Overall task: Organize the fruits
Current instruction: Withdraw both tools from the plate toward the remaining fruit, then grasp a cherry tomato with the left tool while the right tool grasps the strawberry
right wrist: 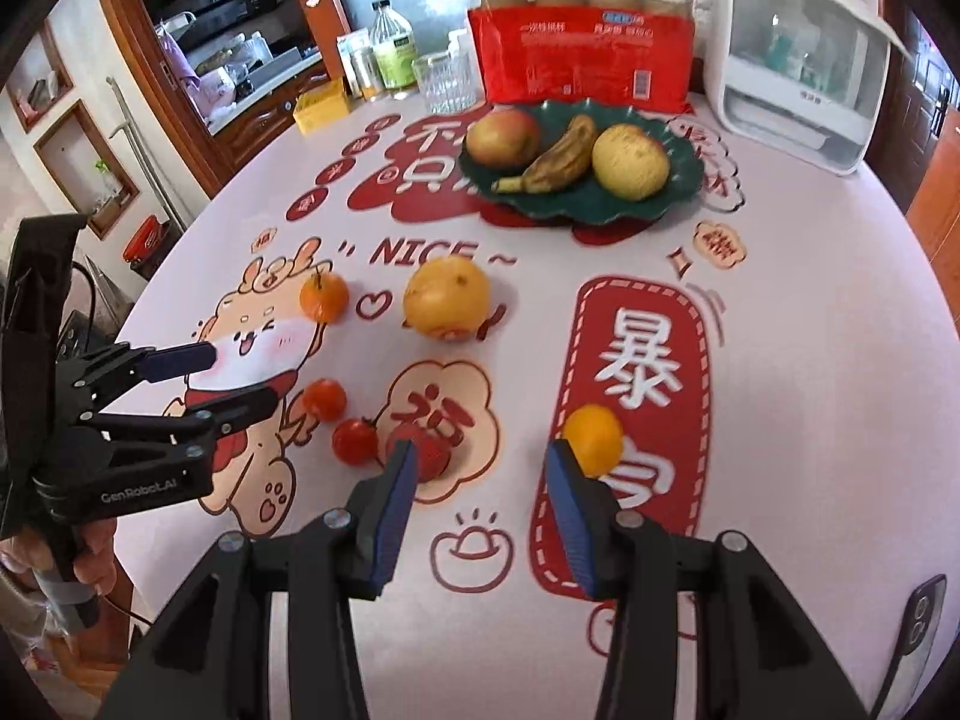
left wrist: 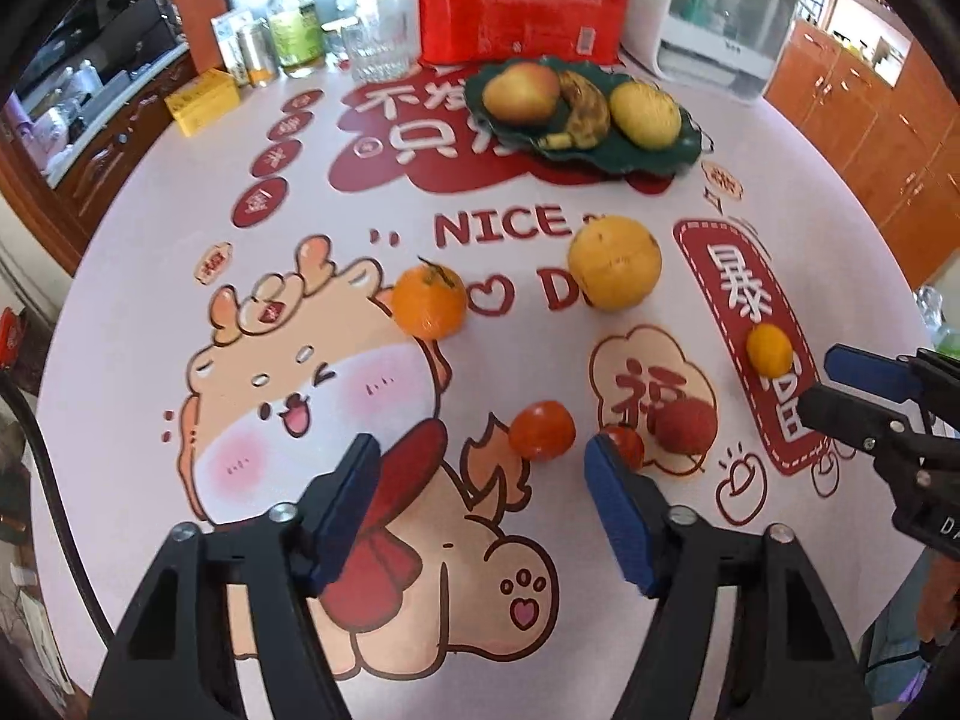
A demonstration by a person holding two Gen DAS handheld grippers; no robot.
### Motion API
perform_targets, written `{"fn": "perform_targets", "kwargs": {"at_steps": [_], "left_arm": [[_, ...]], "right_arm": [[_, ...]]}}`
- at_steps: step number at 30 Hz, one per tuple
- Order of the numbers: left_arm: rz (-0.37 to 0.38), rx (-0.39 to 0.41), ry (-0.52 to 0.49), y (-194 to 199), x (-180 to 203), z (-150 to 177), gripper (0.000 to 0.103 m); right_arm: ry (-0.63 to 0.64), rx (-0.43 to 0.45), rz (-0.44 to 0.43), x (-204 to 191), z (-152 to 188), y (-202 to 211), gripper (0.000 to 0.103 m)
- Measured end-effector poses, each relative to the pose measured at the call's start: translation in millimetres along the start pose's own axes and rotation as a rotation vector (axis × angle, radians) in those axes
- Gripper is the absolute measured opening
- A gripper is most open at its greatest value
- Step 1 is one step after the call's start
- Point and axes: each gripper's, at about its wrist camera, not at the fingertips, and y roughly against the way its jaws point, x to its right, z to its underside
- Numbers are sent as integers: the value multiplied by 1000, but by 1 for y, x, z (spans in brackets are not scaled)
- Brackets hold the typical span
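Observation:
A dark green plate at the back holds an apple, a spotted banana and a yellow pear. Loose on the printed tablecloth lie a tangerine, a large yellow fruit, a small orange kumquat, two small tomatoes and a red lychee. My left gripper is open and empty, above the cloth just before the tomatoes. My right gripper is open and empty, between the lychee and the kumquat.
At the back stand a red package, a ribbed glass, a bottle, a yellow box and a white appliance. A phone lies at the table's right edge. Wooden cabinets surround the round table.

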Motion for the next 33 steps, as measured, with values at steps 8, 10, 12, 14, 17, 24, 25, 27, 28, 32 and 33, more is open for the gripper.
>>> {"fn": "perform_targets", "kwargs": {"at_steps": [8,10,12,14,17,24,25,27,28,32,33], "left_arm": [[80,-63,-48,-24,2,-4,53],[101,-78,-60,-30,4,-6,50],[120,-92,-67,-35,5,-8,45],[138,-105,-72,-39,5,-10,40],[166,-115,-71,-43,3,-13,38],[217,-130,-73,-49,3,-20,34],[221,-133,-77,-50,4,-20,34],[231,-140,-82,-52,6,-20,33],[234,-142,-83,-53,7,-21,32],[240,-153,-85,-58,11,-20,26],[243,-156,-82,-59,11,-20,26]], "right_arm": [[-36,-44,-27,-9,1,-25,45],[-45,-54,-35,-11,1,-32,45],[-50,-62,-36,-13,0,-37,45],[-53,-69,-38,-15,-1,-42,45],[-60,-80,-39,-17,-1,-49,45],[-84,-105,-38,-19,0,-62,42],[-88,-107,-44,-19,1,-64,42],[-90,-111,-46,-20,1,-66,37],[-86,-114,-44,-21,2,-67,35],[-62,-101,-23,-26,3,-66,34],[-55,-99,-18,-27,4,-66,34]]}}
